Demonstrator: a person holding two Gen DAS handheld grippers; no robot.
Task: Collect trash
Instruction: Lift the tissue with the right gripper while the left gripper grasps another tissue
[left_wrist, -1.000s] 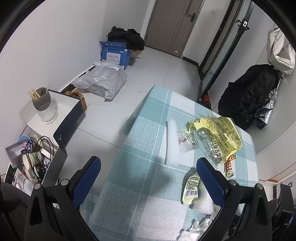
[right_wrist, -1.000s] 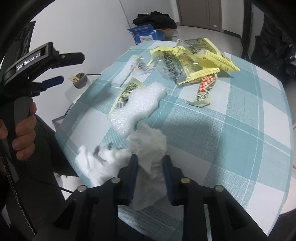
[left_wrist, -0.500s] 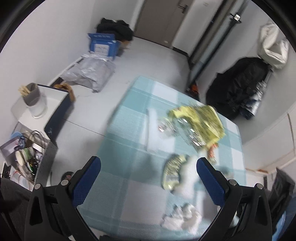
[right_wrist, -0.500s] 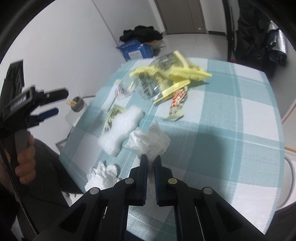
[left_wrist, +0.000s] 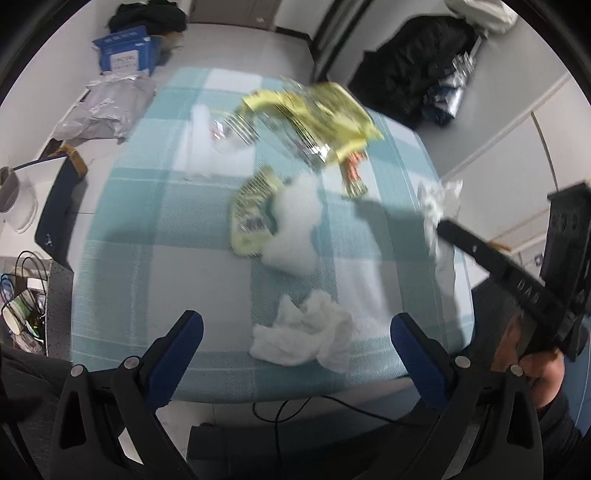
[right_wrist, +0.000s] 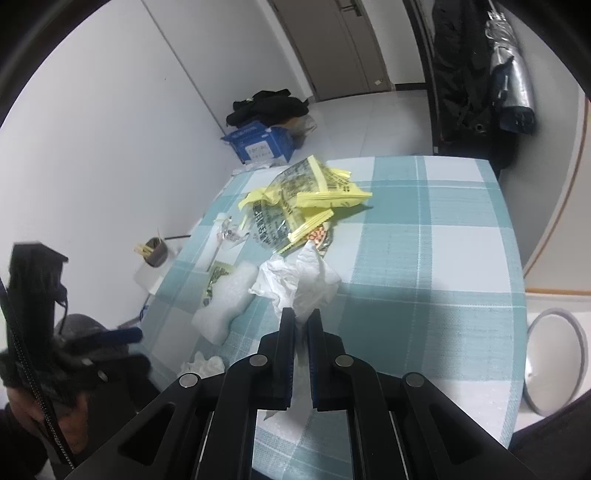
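My right gripper (right_wrist: 302, 321) is shut on a crumpled white tissue (right_wrist: 299, 280) and holds it above the teal checked table (right_wrist: 424, 258). In the left wrist view the same tissue (left_wrist: 439, 206) hangs from the black right gripper at the right. My left gripper (left_wrist: 295, 332) is open and points down at the table's near edge. A second crumpled tissue (left_wrist: 303, 336) lies between its blue fingertips, untouched. That second tissue (right_wrist: 203, 365) also shows in the right wrist view. A white foam piece (left_wrist: 291, 225), a small yellow wrapper (left_wrist: 251, 206) and large yellow wrappers (right_wrist: 303, 195) lie further back.
A round white bin with a grey rim (right_wrist: 554, 362) stands on the floor right of the table. A blue box (right_wrist: 258, 144), a grey parcel bag (left_wrist: 107, 107) and dark clothes lie on the floor beyond. A shelf with clutter (left_wrist: 26, 295) is at the left.
My right gripper closed on the tissue and lifted it off the table. My left gripper swung over the table and tilted down, so the second tissue now lies between its fingers.
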